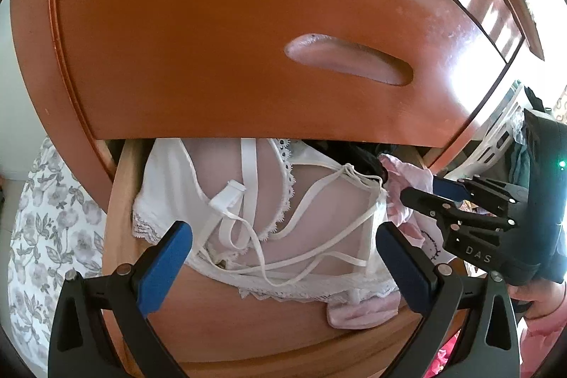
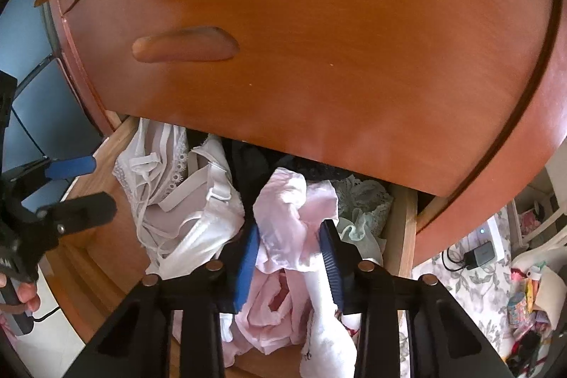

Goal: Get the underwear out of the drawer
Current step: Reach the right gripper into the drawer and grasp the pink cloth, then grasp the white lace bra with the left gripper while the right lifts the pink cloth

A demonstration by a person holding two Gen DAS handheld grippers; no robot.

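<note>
The open wooden drawer (image 1: 117,236) holds mixed underwear. A pink pair of underwear (image 2: 283,201) bunches up between the blue pads of my right gripper (image 2: 288,257), which press on it from both sides. In the left wrist view that right gripper (image 1: 421,188) comes in from the right, tips at the pink underwear (image 1: 400,172). My left gripper (image 1: 283,243) hovers wide open over a white lace-trimmed bra (image 1: 170,172) with loose straps, nothing between its pads. The right wrist view shows the left gripper (image 2: 95,181) at the left, beside the white bra (image 2: 198,201).
The closed upper drawer front (image 1: 212,41) with its carved handle (image 1: 349,62) overhangs the back of the open drawer. Black garments (image 2: 248,158), pale green lace (image 2: 361,197) and a white printed piece (image 2: 326,335) lie around the pink pair. Floral bedding (image 2: 478,275) and a charger (image 2: 478,254) lie at the right.
</note>
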